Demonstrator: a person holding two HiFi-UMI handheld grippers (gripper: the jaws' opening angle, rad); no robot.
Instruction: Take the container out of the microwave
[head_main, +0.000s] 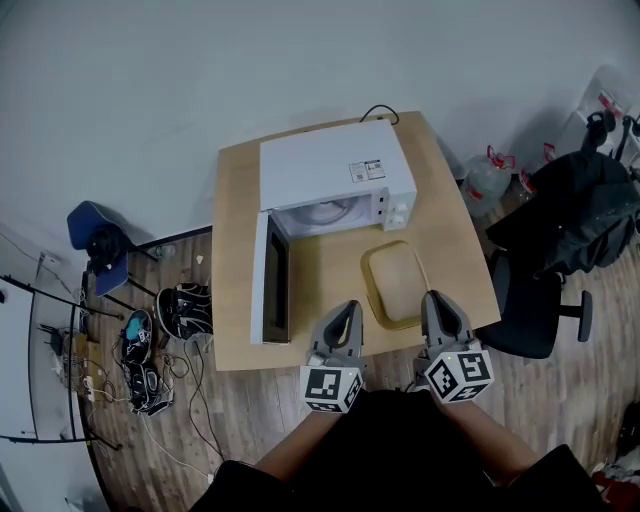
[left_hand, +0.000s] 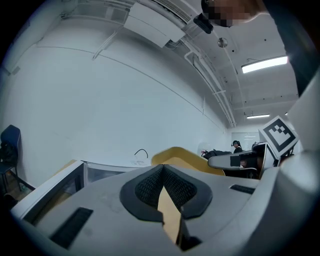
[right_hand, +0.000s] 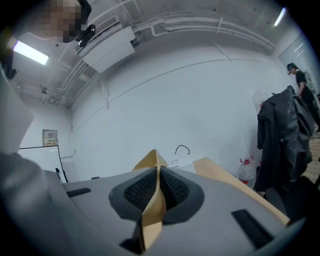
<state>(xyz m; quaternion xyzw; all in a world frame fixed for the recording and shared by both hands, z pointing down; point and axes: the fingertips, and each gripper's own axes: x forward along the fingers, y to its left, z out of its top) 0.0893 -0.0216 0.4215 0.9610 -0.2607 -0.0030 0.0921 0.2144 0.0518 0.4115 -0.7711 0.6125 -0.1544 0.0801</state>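
Two grippers are at the near edge of the wooden table (head_main: 235, 250) in my head view, and the container (head_main: 397, 285) lies between them, a little farther in. It is a shallow, mustard-yellow rectangular tray with rounded corners and a raised rim, and from above it looks empty. It is outside the white microwave (head_main: 330, 170), on the tabletop just in front of the control-panel end, while the door (head_main: 272, 285) hangs wide open to the left. My right gripper (head_main: 433, 298) meets the tray at its near right edge. In the right gripper view (right_hand: 156, 172) the dark ribbed pads are pressed together on a thin yellow wall, and a peak of the container (right_hand: 151, 159) pokes up past the tips, so that side is clamped on the rim. My left gripper (head_main: 346, 306) sits just beside the tray's left side, and from above I see a strip of table between them. In the left gripper view (left_hand: 162, 172) the pads meet at the tips with nothing held, only a tan sliver showing lower in the slit, and the container (left_hand: 182, 157) rises beyond them to the right.
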